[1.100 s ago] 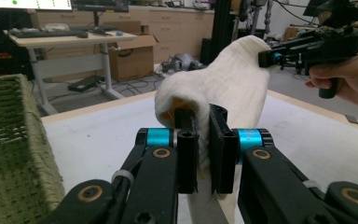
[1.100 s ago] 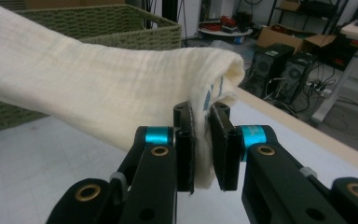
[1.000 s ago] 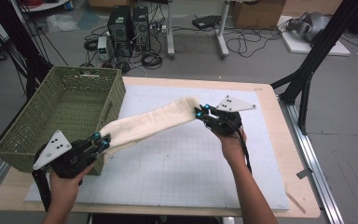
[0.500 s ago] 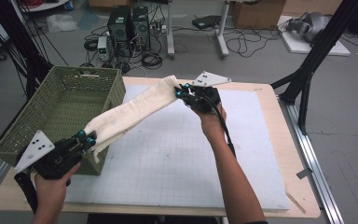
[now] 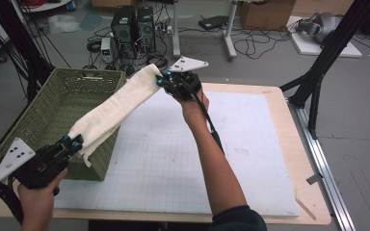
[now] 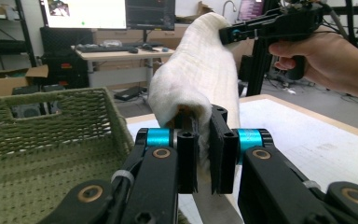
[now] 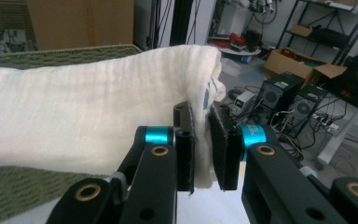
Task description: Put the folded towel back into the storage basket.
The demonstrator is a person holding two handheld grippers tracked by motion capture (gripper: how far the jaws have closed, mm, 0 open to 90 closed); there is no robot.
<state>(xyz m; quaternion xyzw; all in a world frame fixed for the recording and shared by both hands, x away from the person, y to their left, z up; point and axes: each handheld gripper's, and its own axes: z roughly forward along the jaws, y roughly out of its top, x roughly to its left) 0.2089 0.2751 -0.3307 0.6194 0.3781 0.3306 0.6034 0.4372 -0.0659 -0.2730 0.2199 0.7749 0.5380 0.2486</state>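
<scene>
A cream folded towel (image 5: 118, 103) hangs in the air, stretched between the two grippers above the left part of the table (image 5: 274, 159). The left gripper (image 5: 72, 143), held in the person's left hand (image 5: 38, 202) at the near left corner, pinches the towel's near end; in the left gripper view its jaws are pressed onto a bunched edge of the cloth (image 6: 200, 88). The right gripper (image 5: 163, 79), held in the right hand (image 5: 192, 103) at the far side of the table, pinches the towel's far end, and in the right gripper view its jaws clamp a folded corner of the towel (image 7: 98, 121) where a small printed label shows. The towel slopes from the raised far end down to the near left, passing over the right wall of the green woven basket (image 5: 48, 115), which stands on the left edge of the table. A white gridded mat (image 5: 212, 159) covers the tabletop right of the basket. Computer towers (image 5: 132, 24) and cables lie on the floor beyond the table.
</scene>
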